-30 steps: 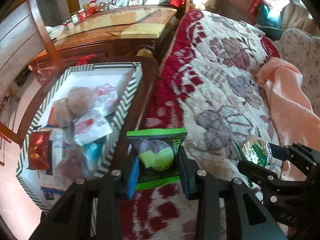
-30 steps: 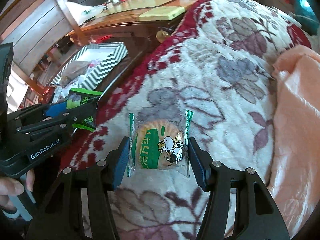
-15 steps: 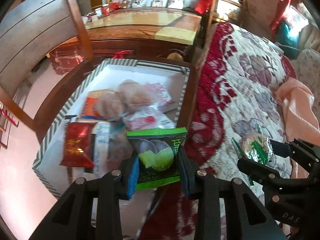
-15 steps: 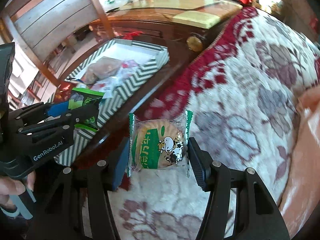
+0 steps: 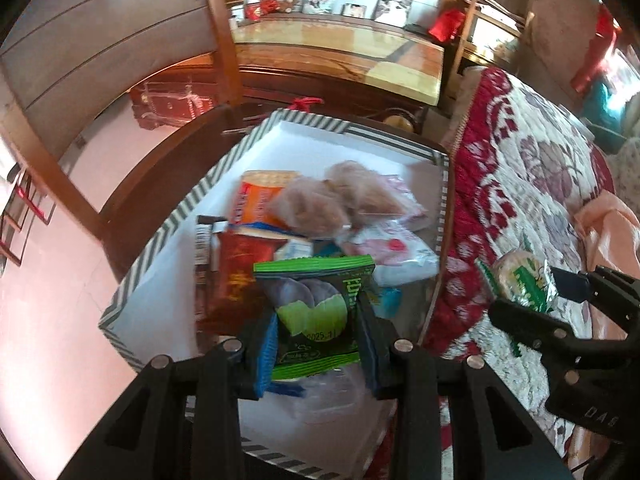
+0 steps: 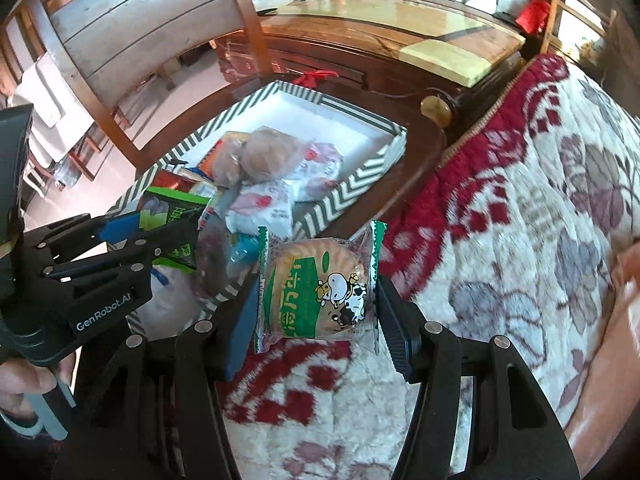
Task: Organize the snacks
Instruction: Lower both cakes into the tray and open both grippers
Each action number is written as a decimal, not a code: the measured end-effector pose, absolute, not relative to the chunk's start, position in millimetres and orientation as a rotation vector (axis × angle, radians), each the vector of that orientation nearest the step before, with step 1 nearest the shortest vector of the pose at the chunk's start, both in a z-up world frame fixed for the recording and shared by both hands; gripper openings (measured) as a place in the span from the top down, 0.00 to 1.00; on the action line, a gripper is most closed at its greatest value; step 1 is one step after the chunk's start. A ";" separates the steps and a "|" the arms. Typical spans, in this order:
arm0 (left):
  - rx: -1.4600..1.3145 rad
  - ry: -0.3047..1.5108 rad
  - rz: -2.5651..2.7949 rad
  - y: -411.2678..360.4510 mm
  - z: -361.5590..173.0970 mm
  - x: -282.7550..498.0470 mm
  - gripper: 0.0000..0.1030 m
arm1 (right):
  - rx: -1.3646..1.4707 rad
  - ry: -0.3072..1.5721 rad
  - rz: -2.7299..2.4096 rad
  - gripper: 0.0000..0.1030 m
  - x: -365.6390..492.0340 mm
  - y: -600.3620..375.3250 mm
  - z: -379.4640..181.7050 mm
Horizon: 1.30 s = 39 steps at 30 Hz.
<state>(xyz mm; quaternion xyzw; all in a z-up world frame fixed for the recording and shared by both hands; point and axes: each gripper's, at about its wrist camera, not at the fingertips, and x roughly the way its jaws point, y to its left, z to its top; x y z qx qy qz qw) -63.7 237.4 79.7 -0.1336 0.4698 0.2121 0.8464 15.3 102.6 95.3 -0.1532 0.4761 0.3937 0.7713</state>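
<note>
Both hands loaded. Left gripper (image 5: 316, 330) has its jaws pinched fairly narrow on the side edges of a green-and-black foil snack packet with a green fruit print (image 5: 314, 312); packet hangs over the near end of the white cardboard tray with grey chevron-striped walls (image 5: 304, 124), above the pile of wrapped snacks (image 5: 320, 216) already in it. Right gripper (image 6: 316, 300) sits wider, blue pads clamped on the two sealed edges of a clear green-trimmed wrapper holding a round biscuit with a cartoon cow label (image 6: 316, 288); that one is over the red-and-white floral blanket (image 6: 540, 200), just beside the tray's near wall, not above the tray yet. Handling guess: both packs are light, crinkly and slick, film gives under the pads. Biscuit is likely brittle, so keep the squeeze on the seams, not the disc. The foil packet looks soft-filled, more forgiving, side-seam hold is fine. Neither looks like slipping, both sit square between the pads. Tray is crowded at the near end, its far end is bare white floor.
</note>
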 end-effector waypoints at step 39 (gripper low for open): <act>-0.309 0.984 0.507 250.8 72.1 -67.2 0.26 | -0.244 1.046 0.926 0.39 41.1 175.0 88.6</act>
